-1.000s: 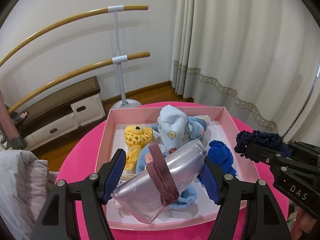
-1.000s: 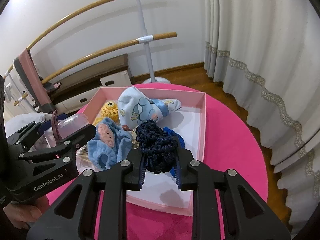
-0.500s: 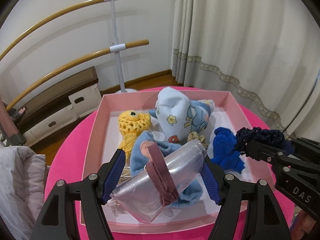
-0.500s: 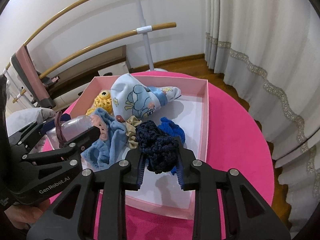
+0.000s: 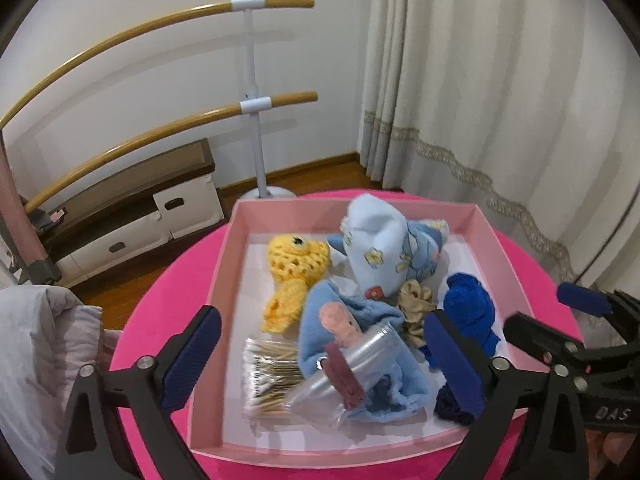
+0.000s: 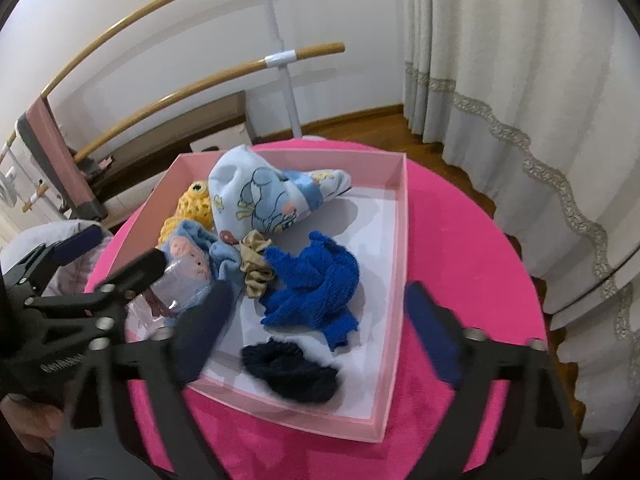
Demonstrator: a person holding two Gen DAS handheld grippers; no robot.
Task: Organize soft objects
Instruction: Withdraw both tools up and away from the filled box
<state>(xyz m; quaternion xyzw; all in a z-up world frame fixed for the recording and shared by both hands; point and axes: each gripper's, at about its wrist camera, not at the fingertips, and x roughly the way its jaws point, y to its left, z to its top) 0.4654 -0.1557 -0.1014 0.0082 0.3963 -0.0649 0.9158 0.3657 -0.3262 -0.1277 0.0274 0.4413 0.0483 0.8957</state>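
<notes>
A shallow pink cardboard box [image 5: 496, 240] sits on a round, hot-pink cloth-covered surface [image 6: 460, 240], filled with soft goods. Both grippers hang over its near edge with jaws spread wide and empty: the left gripper [image 5: 316, 356] above the box's left half, the right gripper [image 6: 320, 320] above the near right corner.

Inside, a clear, crinkled plastic pouch [image 5: 344, 376] banded by a maroon elastic [image 5: 344, 376] lies tilted on a fuzzy light-blue fleece piece [image 5: 320, 320] with a pink patch. Touching the pouch's left side is a clear packet of tan sticks [image 5: 272, 372]. At the back stands a peaked pale-blue printed cloth [image 6: 260, 196], with a knobbly yellow crochet toy [image 5: 296, 260] beside it on the left. A small beige satin scrunchie [image 6: 256, 264] rests between the fleece and a rumpled royal-blue ribbed cloth [image 6: 316, 284]. A dark navy knitted scrunchie [image 6: 292, 372], blurred, lies on the white floor of the box just in front of the blue cloth, near the front wall.

Behind stand a wooden double ballet barre [image 5: 256, 100], a low cabinet [image 5: 160, 208] and cream curtains [image 6: 520, 80] with lace trim.
</notes>
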